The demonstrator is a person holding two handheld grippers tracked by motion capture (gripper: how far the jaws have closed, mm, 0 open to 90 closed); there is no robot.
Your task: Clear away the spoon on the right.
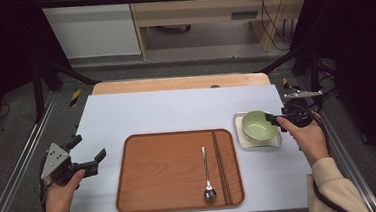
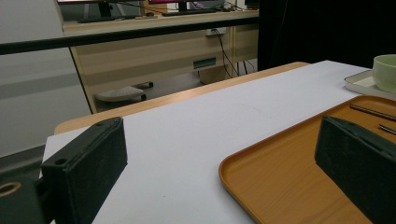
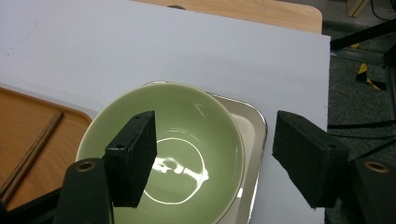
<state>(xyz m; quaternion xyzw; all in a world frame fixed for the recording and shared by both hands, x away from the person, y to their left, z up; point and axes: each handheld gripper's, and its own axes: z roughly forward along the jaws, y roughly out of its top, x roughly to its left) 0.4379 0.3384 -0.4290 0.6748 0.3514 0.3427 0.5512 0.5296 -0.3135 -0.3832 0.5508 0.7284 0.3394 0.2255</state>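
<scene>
- Step in hand, my read: right gripper (image 1: pixel 275 119) going for the green bowl (image 1: pixel 259 125), probably to carry it over to the wooden tray (image 1: pixel 146 189).
- Bowl sits upright on a small metal dish (image 1: pixel 242 140), at 3 o'clock of the tray, near the table's right edge.
- Right gripper view: jaws apart and straddling the bowl's (image 3: pixel 187 116) rim, one jaw inside over the hollow, the other outside above the dish (image 3: pixel 254 140). Pads not pressing yet, so nothing held.
- Left gripper (image 1: pixel 90 150) hovers at 9 o'clock of the tray, jaws released, empty; left gripper view has the tray (image 2: pixel 261 177) corner between them.
- Spoon (image 1: pixel 207 177) and chopsticks (image 1: pixel 221 166) lie on the tray's right half.
- To do it well: sink the jaws deeper over the rim before closing, pinch the wall squarely, lift straight up so the dish stays put.
- Glazed rim looks slippery; a shallow pinch could let the bowl tip.
- Set down in the tray's free left half, away from spoon and chopsticks.
</scene>
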